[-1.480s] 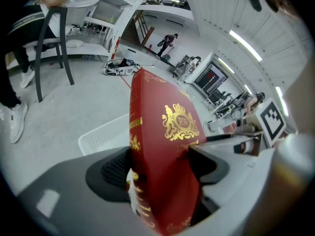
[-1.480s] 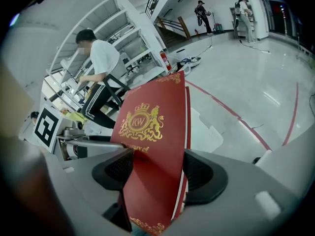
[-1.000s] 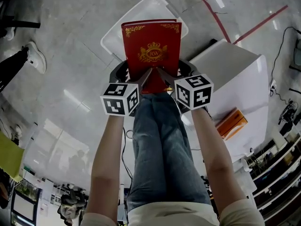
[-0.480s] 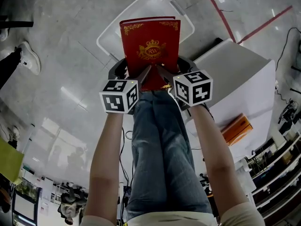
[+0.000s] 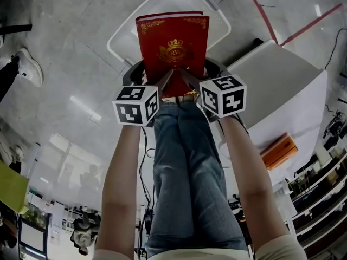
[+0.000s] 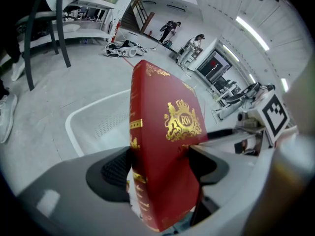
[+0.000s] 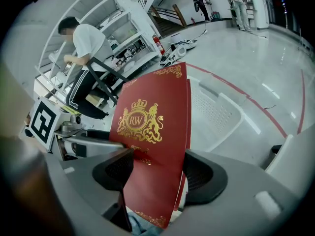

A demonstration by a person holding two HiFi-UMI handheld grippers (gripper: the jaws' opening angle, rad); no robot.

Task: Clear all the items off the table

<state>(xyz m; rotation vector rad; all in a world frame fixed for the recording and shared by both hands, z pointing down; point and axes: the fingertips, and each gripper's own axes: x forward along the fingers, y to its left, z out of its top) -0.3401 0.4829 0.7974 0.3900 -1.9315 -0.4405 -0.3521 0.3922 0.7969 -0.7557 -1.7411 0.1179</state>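
Both grippers are clamped on the lower end of the red book [image 5: 174, 47]: the left gripper [image 6: 162, 167] has its jaws spread wide across the spine side, the right gripper [image 7: 158, 173] is equally wide on the open-edge side, and the book stands nearly upright over the white bin [image 5: 123, 38]. My worry is the low grip: if I release one side before the other, the tall top could swing, clip the bin's rim or land outside the bin. An orange box [image 5: 279, 150] on the table [image 5: 282, 85] beside the bin is not yet cleared.
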